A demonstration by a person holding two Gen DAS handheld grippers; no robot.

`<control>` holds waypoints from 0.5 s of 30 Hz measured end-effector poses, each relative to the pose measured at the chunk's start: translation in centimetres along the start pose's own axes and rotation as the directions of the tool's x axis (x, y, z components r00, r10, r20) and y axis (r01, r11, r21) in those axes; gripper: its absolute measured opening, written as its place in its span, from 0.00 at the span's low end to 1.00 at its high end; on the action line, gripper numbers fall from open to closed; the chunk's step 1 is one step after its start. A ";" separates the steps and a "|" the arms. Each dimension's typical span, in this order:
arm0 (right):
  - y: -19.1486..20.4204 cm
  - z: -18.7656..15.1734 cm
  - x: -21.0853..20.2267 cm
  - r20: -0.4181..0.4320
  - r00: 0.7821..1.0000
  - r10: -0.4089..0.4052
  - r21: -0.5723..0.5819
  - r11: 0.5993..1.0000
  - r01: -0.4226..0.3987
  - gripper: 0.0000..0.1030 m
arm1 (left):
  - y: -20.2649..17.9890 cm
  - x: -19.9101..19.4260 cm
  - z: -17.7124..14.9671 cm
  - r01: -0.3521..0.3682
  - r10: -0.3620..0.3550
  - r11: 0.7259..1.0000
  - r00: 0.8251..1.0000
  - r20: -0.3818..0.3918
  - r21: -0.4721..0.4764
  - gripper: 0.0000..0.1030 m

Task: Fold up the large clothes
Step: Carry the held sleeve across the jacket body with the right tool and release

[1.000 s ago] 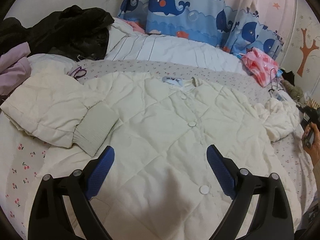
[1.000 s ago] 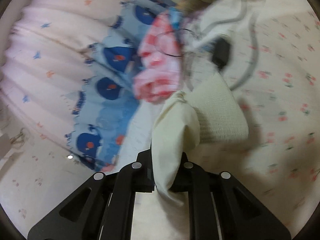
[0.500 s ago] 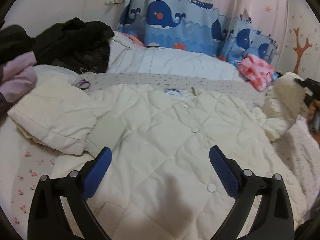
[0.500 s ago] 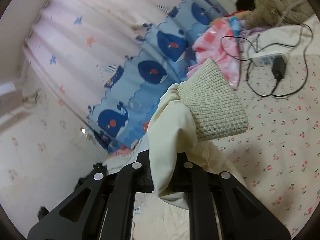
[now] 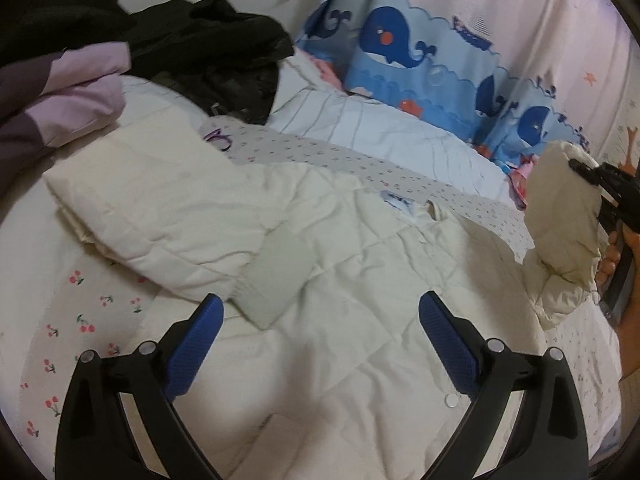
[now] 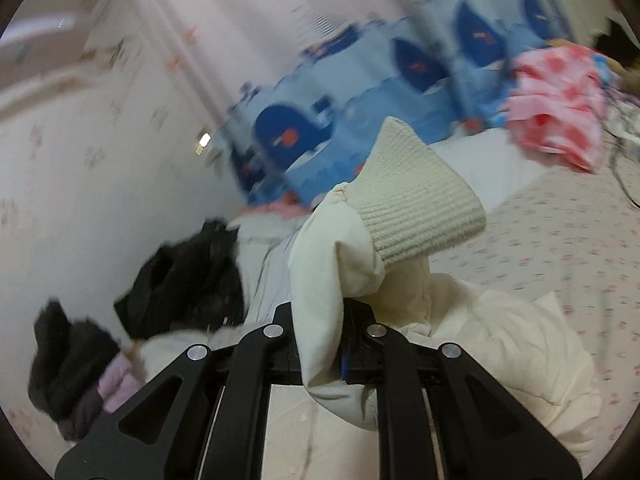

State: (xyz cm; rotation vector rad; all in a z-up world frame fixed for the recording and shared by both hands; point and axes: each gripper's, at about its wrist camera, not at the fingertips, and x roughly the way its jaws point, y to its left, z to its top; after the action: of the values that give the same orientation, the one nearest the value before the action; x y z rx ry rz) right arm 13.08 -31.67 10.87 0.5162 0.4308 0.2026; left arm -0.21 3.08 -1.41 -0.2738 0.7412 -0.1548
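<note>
Jacket [image 5: 352, 280] flat on bed [image 5: 80, 332]; one sleeve [image 5: 168, 216] folded in. Right gripper [image 6: 340, 344] clamped on other sleeve [image 6: 384, 240], lifted, fold pending. Left gripper [image 5: 320, 344] apart, empty. Body folds left.

Right wrist view: curtain [image 6: 400, 64] and pink bundle [image 6: 560, 120] motion-blurred. Right tool [image 6: 340, 344] tips buried in jacket sleeve [image 6: 328, 280]. Left wrist view: hand [image 5: 624, 264] cropped at edge; jacket [image 5: 360, 280] hem cut off at bottom.
</note>
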 end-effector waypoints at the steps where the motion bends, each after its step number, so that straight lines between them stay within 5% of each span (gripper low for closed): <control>1: 2.0 -0.6 1.3 -0.021 1.000 0.008 -0.033 0.999 -0.008 0.10 | 0.4 -0.1 0.1 -0.004 0.004 1.000 1.000 -0.002 -0.010 0.91; 8: 10.5 -5.1 7.4 -0.120 0.992 0.039 -0.143 0.988 -0.056 0.10 | 5.0 -1.5 1.3 -0.053 0.055 0.994 0.998 0.016 -0.092 0.91; 15: 14.7 -12.2 12.8 -0.237 0.969 0.063 -0.155 0.983 -0.101 0.10 | 8.4 -2.5 2.2 -0.089 0.097 0.981 0.994 0.043 -0.171 0.92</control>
State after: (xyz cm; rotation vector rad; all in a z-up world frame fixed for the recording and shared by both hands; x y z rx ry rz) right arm 17.91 -10.08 4.47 0.3474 0.6150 0.3782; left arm -0.12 12.11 -0.79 -0.4024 0.7162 0.0040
